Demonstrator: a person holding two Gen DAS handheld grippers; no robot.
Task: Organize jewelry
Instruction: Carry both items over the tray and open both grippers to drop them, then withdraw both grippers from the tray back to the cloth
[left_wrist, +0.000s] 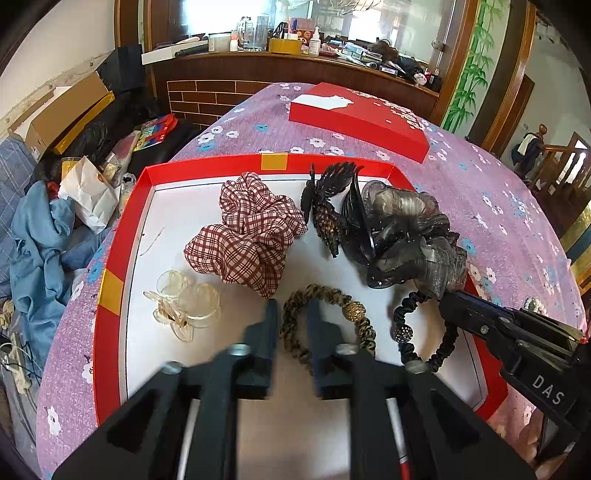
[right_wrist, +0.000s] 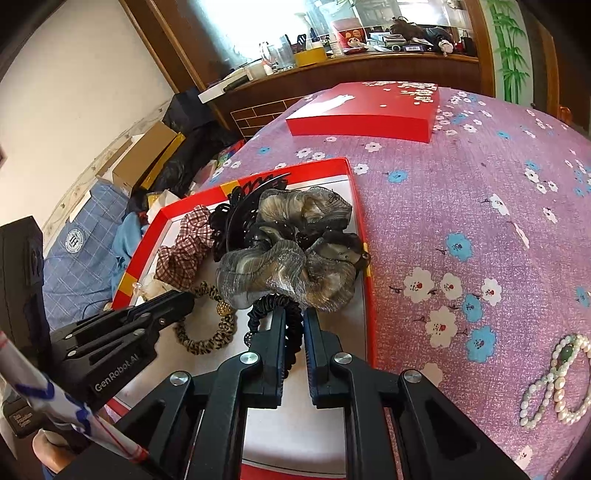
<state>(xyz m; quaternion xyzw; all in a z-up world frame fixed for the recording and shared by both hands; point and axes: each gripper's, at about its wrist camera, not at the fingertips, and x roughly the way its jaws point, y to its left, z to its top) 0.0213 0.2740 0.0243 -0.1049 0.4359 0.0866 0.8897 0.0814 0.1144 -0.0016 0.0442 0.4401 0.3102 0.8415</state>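
An open red box (left_wrist: 122, 221) with a white floor holds a plaid scrunchie (left_wrist: 247, 236), a clear hair claw (left_wrist: 184, 306), a black claw clip (left_wrist: 328, 206), a grey organza scrunchie (left_wrist: 410, 236), a leopard hair tie (left_wrist: 325, 325) and a black hair tie (left_wrist: 424, 332). My left gripper (left_wrist: 292, 314) is open, its fingers straddling the leopard tie's left side. My right gripper (right_wrist: 294, 317) is open, its fingers astride the black hair tie (right_wrist: 273, 306) below the grey scrunchie (right_wrist: 288, 254). A pearl necklace (right_wrist: 557, 380) lies on the cloth at right.
The box sits on a purple floral tablecloth (right_wrist: 461, 192). Its red lid (left_wrist: 354, 118) lies farther back on the table. Clutter, cardboard boxes and blue clothes (left_wrist: 40, 236) lie left of the table. A wooden counter (left_wrist: 295, 62) with bottles stands behind.
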